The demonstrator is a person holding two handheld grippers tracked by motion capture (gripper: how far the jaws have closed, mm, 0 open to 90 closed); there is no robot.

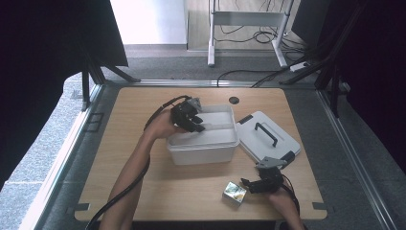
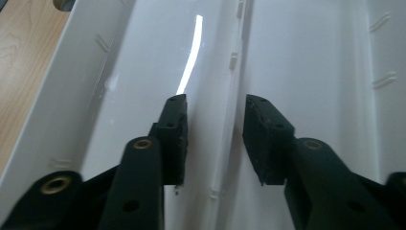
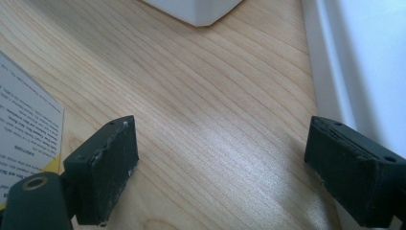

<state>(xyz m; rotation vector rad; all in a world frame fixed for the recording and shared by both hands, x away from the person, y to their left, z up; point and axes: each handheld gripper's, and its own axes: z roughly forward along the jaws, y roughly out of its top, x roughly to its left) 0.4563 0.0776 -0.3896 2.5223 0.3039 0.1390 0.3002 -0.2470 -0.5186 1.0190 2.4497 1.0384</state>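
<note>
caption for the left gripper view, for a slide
Left gripper over the divider inside the white bin, jaws apart on either side of it.

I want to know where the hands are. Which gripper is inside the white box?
The left gripper. It reaches into the open white box, its jaws on either side of a ridge. The right gripper is low over the table beside the small shiny box.
</note>
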